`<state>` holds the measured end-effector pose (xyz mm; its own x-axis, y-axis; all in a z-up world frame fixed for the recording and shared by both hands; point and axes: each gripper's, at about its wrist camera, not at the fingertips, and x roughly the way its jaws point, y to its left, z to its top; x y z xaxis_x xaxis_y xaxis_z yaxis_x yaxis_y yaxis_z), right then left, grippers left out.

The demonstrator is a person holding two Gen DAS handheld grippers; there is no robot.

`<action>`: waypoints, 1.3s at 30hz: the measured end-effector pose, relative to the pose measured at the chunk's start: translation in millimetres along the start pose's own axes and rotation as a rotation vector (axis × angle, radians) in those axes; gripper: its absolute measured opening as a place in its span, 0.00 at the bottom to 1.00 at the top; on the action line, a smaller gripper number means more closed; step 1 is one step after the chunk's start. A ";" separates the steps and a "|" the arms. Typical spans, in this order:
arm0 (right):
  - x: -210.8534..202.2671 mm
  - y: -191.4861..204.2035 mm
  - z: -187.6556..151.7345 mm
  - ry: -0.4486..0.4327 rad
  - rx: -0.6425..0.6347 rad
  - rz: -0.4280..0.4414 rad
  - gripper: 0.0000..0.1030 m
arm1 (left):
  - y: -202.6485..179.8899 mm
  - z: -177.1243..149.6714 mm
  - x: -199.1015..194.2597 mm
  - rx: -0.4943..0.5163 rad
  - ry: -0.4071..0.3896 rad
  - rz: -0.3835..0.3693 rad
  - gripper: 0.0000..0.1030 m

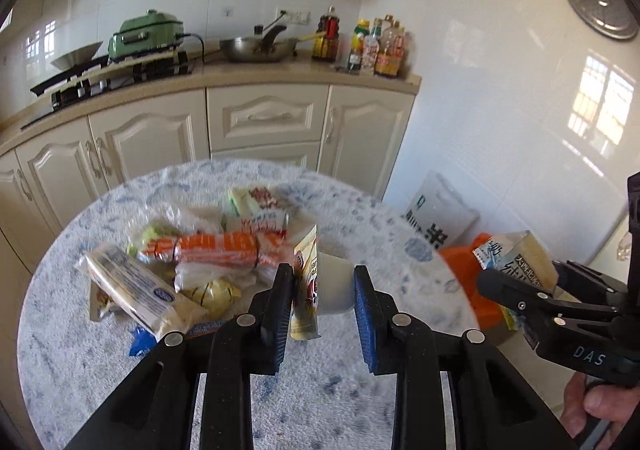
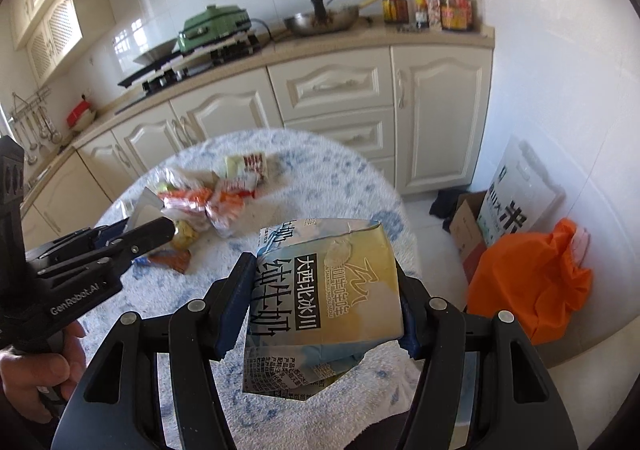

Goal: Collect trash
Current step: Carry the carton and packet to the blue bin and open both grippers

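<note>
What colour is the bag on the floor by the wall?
Orange. The bag shows best in the right wrist view, beside a cardboard box.

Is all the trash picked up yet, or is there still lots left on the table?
Not yet. Nothing looks put away so far. The left tongs grip a white cup with a yellow lid, and the right tongs grip a milk carton. A pile of wrappers is still on the table. An orange bag sits on the floor.

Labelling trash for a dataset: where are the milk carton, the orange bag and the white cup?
milk carton [image 2: 340, 286]: right wrist view, printed front face.
orange bag [image 2: 528, 282]: right wrist view, middle of its bulge.
white cup [image 1: 336, 284]: left wrist view, side wall.
</note>
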<state>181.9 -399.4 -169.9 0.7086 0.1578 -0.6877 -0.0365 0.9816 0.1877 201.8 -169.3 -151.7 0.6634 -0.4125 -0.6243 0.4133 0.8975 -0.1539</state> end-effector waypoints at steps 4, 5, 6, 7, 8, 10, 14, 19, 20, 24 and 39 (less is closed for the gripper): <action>-26.0 -5.6 12.3 -0.061 0.006 -0.015 0.60 | -11.1 11.5 -30.6 0.018 -0.057 -0.023 0.25; -33.5 -8.5 15.6 -0.078 0.008 -0.023 0.60 | -14.4 14.2 -37.1 0.025 -0.071 -0.030 0.25; -39.3 -11.3 17.8 -0.091 0.010 -0.029 0.60 | -17.2 16.2 -42.2 0.030 -0.081 -0.038 0.25; -46.2 -15.2 20.3 -0.105 0.016 -0.035 0.60 | -21.6 18.7 -48.0 0.035 -0.092 -0.050 0.25; -53.8 -20.9 22.4 -0.119 0.025 -0.043 0.60 | -26.5 21.0 -53.7 0.041 -0.101 -0.062 0.25; -64.4 -30.6 24.0 -0.137 0.036 -0.071 0.60 | -36.3 25.3 -57.3 0.053 -0.105 -0.087 0.25; -84.9 -67.5 18.3 -0.152 0.101 -0.141 0.60 | -65.9 33.9 -54.2 0.092 -0.100 -0.156 0.25; -101.2 -127.3 -5.0 -0.134 0.219 -0.246 0.60 | -113.9 34.3 -33.6 0.149 -0.055 -0.265 0.25; -103.4 -137.8 -10.3 -0.127 0.239 -0.265 0.60 | -126.3 32.5 -28.2 0.164 -0.040 -0.289 0.25; -108.8 -179.3 -35.5 -0.094 0.316 -0.329 0.60 | -162.5 27.2 -6.3 0.216 0.013 -0.360 0.25; -32.9 -286.6 -130.0 0.121 0.586 -0.328 0.60 | -272.9 -27.6 114.6 0.359 0.377 -0.470 0.25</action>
<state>77.4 -671.9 -292.3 0.5326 -0.0935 -0.8412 0.5784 0.7658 0.2811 147.9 -457.2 -202.3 0.1291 -0.6037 -0.7867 0.8266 0.5038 -0.2509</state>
